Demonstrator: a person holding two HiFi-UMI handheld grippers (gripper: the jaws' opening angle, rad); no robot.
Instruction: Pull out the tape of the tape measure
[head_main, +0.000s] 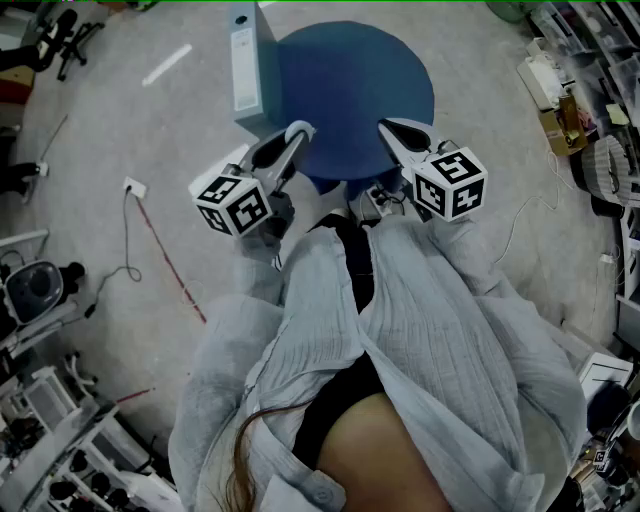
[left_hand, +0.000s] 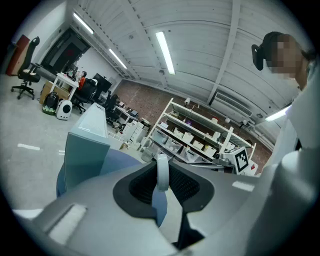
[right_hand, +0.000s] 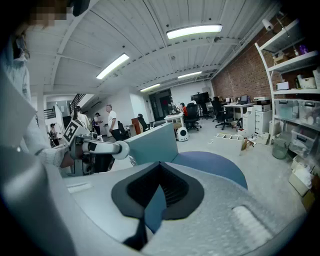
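No tape measure shows in any view. In the head view my left gripper (head_main: 300, 130) and right gripper (head_main: 385, 127) hover side by side over the near edge of a round blue table (head_main: 355, 95), tips pointing away from the person. The left gripper view has its jaws (left_hand: 161, 167) closed together with nothing gripped; a small white rounded piece (left_hand: 161, 172) sits just past the tips, and I cannot tell what it is. The right gripper (right_hand: 160, 165) is shut and empty. An upright pale teal box (head_main: 247, 65) stands at the table's left edge.
Grey floor surrounds the table, with a cable and red line (head_main: 165, 255) at the left. Shelves with bins (left_hand: 200, 137) run along the brick wall. Office chairs and desks (right_hand: 220, 112) and standing people (right_hand: 110, 120) are farther off. Equipment clutter (head_main: 40, 290) lines the left.
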